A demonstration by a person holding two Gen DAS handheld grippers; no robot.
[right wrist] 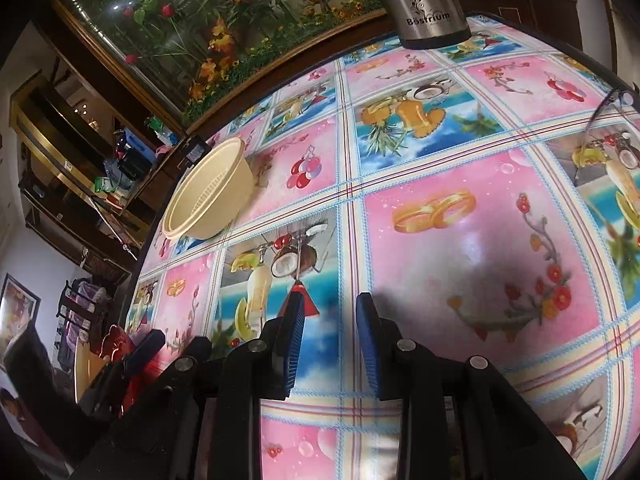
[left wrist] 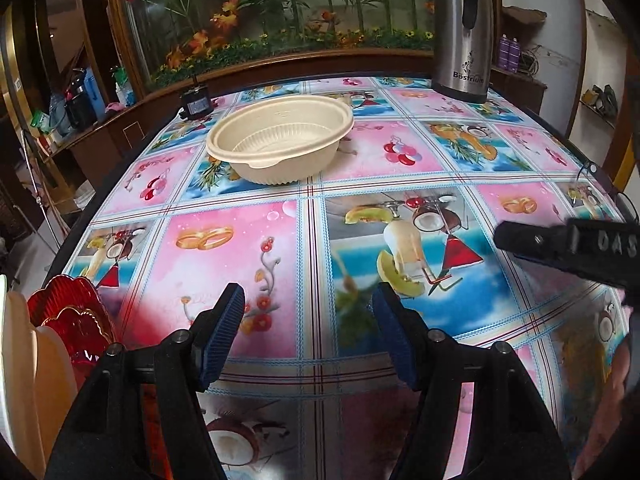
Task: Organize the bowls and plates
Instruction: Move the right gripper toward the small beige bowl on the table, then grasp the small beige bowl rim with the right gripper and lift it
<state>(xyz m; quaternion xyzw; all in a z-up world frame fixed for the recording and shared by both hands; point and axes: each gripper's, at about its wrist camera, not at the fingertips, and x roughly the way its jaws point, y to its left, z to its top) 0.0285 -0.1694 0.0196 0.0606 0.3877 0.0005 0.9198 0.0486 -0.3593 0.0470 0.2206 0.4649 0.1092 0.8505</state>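
Bowl (left wrist: 280, 138), cream plastic, ribbed inside, sits upright on the table (left wrist: 360, 184).
Flask (left wrist: 462, 28) reads "Böstrium"; left gripper (left wrist: 308, 336) and right gripper (right wrist: 330, 344) fingers both released, empty.

Steel thermos flask (left wrist: 462, 28), far right on the table: brand "Bästrium" printed in dark letters low on its body, under a small floral scroll emblem; readable in both wrist views (right wrist: 428, 8).

Right gripper (left wrist: 568, 252), seen at the right edge of the left wrist view: raised letters "OAS" on its black body, blurred and cut off by the frame edge.
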